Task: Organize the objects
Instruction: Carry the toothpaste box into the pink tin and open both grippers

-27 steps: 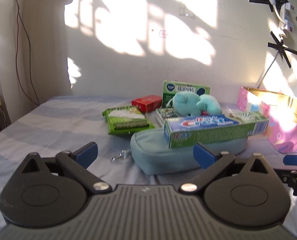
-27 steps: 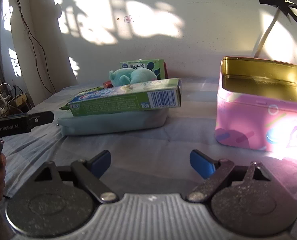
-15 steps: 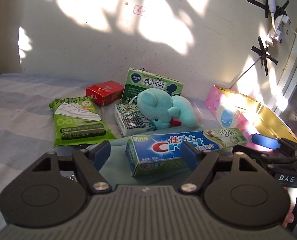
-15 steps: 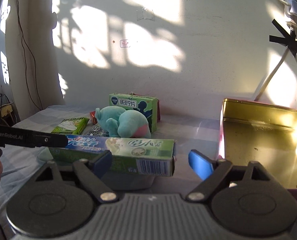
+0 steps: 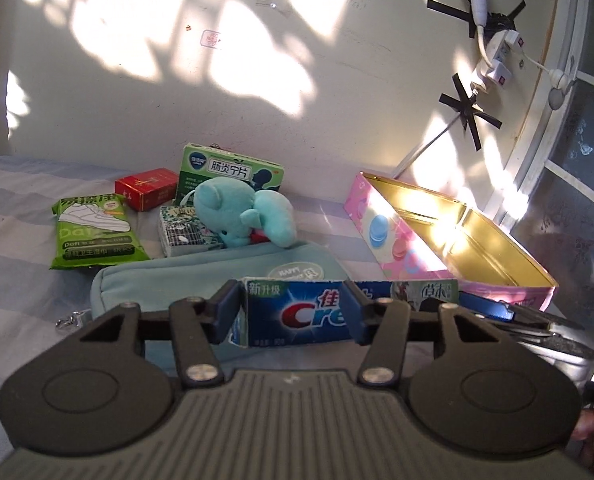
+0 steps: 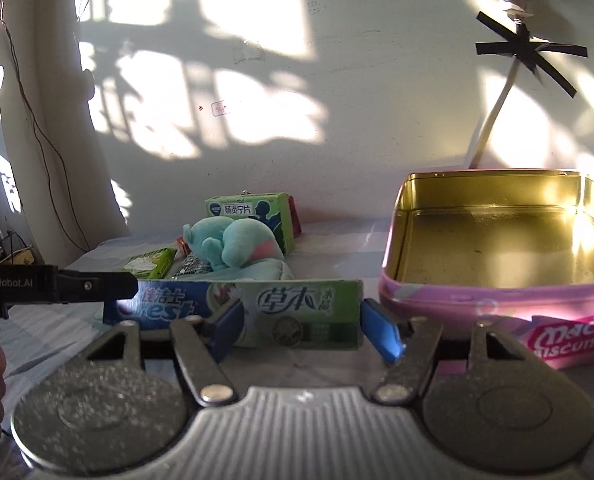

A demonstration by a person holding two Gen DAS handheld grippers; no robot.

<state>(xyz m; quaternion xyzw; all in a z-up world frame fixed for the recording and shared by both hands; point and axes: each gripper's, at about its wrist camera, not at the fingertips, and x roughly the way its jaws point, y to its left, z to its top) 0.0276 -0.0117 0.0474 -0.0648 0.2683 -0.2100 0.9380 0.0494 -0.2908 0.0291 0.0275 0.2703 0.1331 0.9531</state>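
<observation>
A blue and green toothpaste box (image 5: 297,312) (image 6: 305,312) lies lengthwise along the near edge of a light blue pouch (image 5: 201,276). My left gripper (image 5: 291,300) is at its left end, jaws narrowed. The left pad stands beside the end face and the right finger crosses in front of the box. My right gripper (image 6: 303,316) stands wide at the box's right end, with its right pad just past that end. Neither pair of pads clamps the box. A gold-lined pink biscuit tin (image 6: 457,300) (image 5: 381,224) stands empty to the right.
Behind the pouch lie a teal plush elephant (image 5: 237,216), a green medicine box (image 5: 225,172), a red box (image 5: 147,188), a green wipes pack (image 5: 93,232) and a patterned pack (image 5: 181,232). All rest on a striped sheet (image 5: 25,272) against a white wall. A window frame rises at far right.
Both grippers have come in close to the toothpaste box, one at each end. The left jaws have narrowed a lot. Both views now look down more on the pouch and tin.
</observation>
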